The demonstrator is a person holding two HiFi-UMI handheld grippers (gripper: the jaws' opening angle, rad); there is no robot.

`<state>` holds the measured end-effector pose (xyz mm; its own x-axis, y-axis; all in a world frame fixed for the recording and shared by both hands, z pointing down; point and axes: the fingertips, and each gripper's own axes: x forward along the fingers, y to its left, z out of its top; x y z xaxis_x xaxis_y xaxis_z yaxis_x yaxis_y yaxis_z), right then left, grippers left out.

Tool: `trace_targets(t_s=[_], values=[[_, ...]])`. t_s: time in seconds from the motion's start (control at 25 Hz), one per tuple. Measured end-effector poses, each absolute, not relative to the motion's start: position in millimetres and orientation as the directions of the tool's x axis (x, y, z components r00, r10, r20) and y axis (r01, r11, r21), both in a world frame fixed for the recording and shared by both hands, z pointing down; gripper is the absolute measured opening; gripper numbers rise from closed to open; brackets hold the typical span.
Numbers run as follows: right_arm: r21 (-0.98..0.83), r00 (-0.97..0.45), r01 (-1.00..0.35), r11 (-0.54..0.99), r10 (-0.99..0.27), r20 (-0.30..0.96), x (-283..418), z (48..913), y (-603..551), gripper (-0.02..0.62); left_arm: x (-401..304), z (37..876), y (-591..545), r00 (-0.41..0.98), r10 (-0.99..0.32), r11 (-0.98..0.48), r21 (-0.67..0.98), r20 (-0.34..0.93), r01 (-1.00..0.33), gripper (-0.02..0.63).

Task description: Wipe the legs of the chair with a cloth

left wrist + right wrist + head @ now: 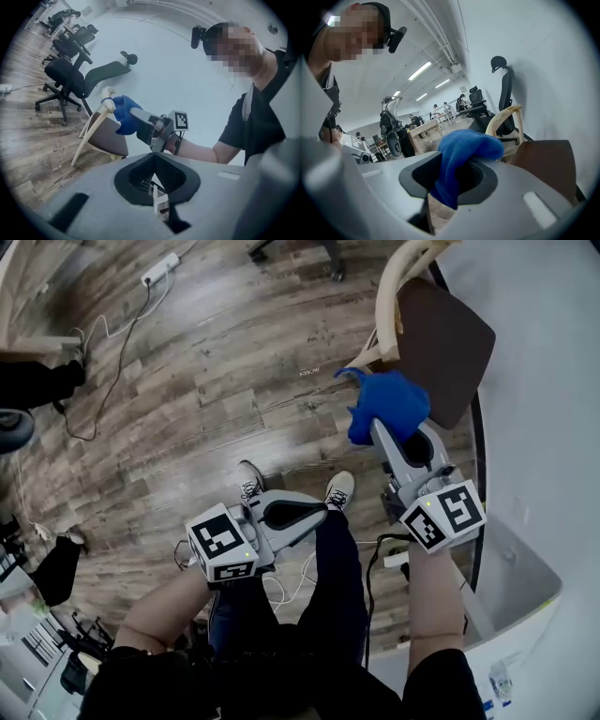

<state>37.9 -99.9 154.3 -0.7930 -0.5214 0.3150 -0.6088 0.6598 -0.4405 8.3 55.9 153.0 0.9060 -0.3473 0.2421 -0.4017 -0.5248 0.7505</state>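
A chair with a brown seat (pixel 448 341) and a pale wooden frame (pixel 392 298) stands at the upper right, by the white wall. My right gripper (pixel 380 426) is shut on a blue cloth (pixel 389 401), which bunches over its tips at the seat's near edge. In the right gripper view the cloth (pixel 464 150) hangs from between the jaws, with the chair frame (pixel 502 119) just beyond. My left gripper (pixel 314 512) hovers lower, above the person's legs, shut and holding nothing. From the left gripper view a slanted pale chair leg (pixel 88 137) shows below the cloth (pixel 123 114).
A white wall (pixel 544 390) runs down the right side behind the chair. A power strip (pixel 159 268) and its cable lie on the wood floor at the upper left. Black office chairs (pixel 65 77) stand further off. The person's shoes (pixel 339 488) are under the grippers.
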Motion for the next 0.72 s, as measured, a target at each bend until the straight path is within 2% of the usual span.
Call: trace_targets(t_s=[0.4, 0.72], values=[[-0.409, -0.754, -0.657, 0.633, -0.565, 0.337, 22.7, 238.0, -128.9, 0.103, -7.3, 245.1, 44.7, 0.934, -0.292, -0.627, 0.696, 0.207, -0.350, 0.005], [-0.323, -0.744, -0.668, 0.671, -0.600, 0.294, 21.7, 256.8, -145.4, 0.103, -15.2, 319.7, 49.3, 0.943, -0.283, -0.737, 0.589, 0.176, -0.331, 0.006]])
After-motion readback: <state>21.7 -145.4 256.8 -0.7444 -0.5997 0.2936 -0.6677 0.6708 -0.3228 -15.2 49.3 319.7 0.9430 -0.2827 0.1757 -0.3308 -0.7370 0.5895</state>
